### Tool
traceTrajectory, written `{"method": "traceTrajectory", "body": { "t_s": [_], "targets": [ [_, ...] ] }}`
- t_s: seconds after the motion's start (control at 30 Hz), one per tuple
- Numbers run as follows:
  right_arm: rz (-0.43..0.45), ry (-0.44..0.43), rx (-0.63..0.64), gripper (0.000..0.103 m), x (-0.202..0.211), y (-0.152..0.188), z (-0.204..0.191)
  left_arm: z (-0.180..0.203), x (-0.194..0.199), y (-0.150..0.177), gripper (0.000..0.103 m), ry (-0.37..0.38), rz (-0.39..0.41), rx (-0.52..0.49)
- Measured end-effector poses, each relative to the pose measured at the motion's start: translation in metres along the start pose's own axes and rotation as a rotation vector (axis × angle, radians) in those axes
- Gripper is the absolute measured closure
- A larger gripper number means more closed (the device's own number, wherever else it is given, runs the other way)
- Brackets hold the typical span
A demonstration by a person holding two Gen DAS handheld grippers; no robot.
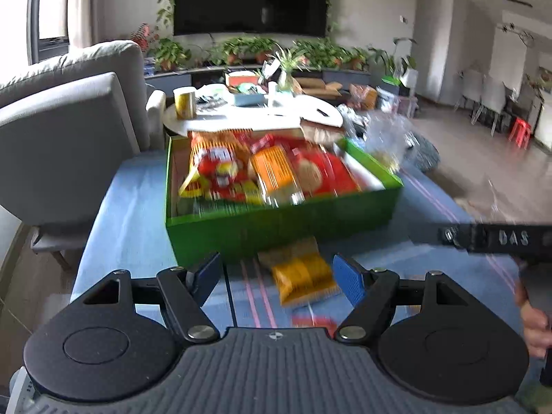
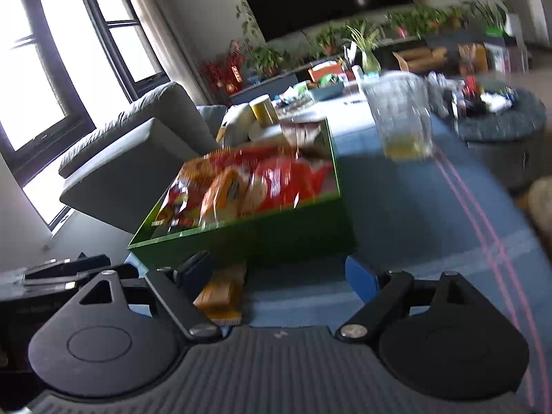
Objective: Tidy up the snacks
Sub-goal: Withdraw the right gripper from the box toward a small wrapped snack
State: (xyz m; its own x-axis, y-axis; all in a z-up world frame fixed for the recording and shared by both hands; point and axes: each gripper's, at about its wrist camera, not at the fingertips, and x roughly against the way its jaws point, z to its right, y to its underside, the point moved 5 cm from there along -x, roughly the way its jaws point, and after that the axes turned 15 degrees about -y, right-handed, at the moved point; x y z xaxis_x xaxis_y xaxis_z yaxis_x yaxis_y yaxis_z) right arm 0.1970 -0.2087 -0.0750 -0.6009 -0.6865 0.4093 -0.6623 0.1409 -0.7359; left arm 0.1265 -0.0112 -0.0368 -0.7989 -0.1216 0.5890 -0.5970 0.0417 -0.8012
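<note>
Green box (image 1: 276, 231), open-topped, sits on blue striped cloth, packed with snack packets: red-and-yellow bag (image 1: 217, 169) at left, orange-labelled clear pack (image 1: 276, 172) in middle, red packs (image 1: 327, 172) at right, all lying flat or slightly tilted. One yellow-orange packet (image 1: 303, 279) lies on the cloth just outside the box's near wall. A clear plastic jar (image 2: 400, 117), blurred, stands beyond the box's right side, yellowish contents at its base.

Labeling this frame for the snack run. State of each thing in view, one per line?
Green cardboard box: open, nearly full of snack packs.
Orange snack packet: flat on the blue tablecloth, outside the box.
Clear plastic cup: upright, yellowish contents at the bottom.
Left gripper: open, holding nothing.
Right gripper: open, holding nothing.
</note>
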Motion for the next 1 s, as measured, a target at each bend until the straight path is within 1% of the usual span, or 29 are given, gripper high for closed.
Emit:
{"method": "traceTrajectory", "body": {
  "t_s": [0.1, 0.17, 0.27, 0.5, 0.67, 0.77, 0.83, 0.9, 0.93, 0.97, 1.0],
  "targets": [
    [-0.003, 0.012, 0.025, 0.036, 0.005, 0.007, -0.009, 0.001, 0.01, 0.018, 0.034, -0.006, -0.026, -0.026],
    [-0.005, 0.006, 0.021, 0.036, 0.008, 0.012, -0.013, -0.004, 0.012, 0.025, 0.034, -0.022, -0.04, -0.021],
    [-0.007, -0.004, 0.021, 0.036, 0.014, 0.018, -0.019, -0.011, 0.019, 0.036, 0.034, -0.033, -0.05, -0.009],
    [-0.019, -0.015, 0.048, 0.036, 0.016, 0.029, -0.033, -0.015, 0.025, 0.059, 0.034, -0.054, -0.074, -0.048],
    [-0.034, -0.019, 0.061, 0.036, 0.014, 0.037, -0.04, -0.012, 0.018, 0.069, 0.034, -0.027, -0.101, -0.071],
    [-0.045, -0.025, 0.068, 0.036, 0.011, 0.04, -0.043, -0.012, 0.008, 0.074, 0.034, -0.028, -0.126, -0.058],
    [-0.057, -0.027, 0.069, 0.036, 0.008, 0.043, -0.045, -0.014, 0.001, 0.075, 0.034, -0.027, -0.132, -0.032],
    [-0.07, -0.026, 0.068, 0.036, 0.006, 0.046, -0.045, -0.016, -0.004, 0.074, 0.037, -0.015, -0.133, -0.009],
    [-0.074, -0.026, 0.067, 0.036, 0.006, 0.047, -0.045, -0.016, -0.005, 0.073, 0.038, -0.014, -0.131, -0.005],
    [-0.078, -0.026, 0.065, 0.036, 0.005, 0.048, -0.045, -0.016, -0.006, 0.073, 0.042, -0.016, -0.129, -0.008],
    [-0.082, -0.026, 0.064, 0.036, 0.004, 0.049, -0.046, -0.016, -0.006, 0.073, 0.043, -0.018, -0.127, -0.013]
  ]
}}
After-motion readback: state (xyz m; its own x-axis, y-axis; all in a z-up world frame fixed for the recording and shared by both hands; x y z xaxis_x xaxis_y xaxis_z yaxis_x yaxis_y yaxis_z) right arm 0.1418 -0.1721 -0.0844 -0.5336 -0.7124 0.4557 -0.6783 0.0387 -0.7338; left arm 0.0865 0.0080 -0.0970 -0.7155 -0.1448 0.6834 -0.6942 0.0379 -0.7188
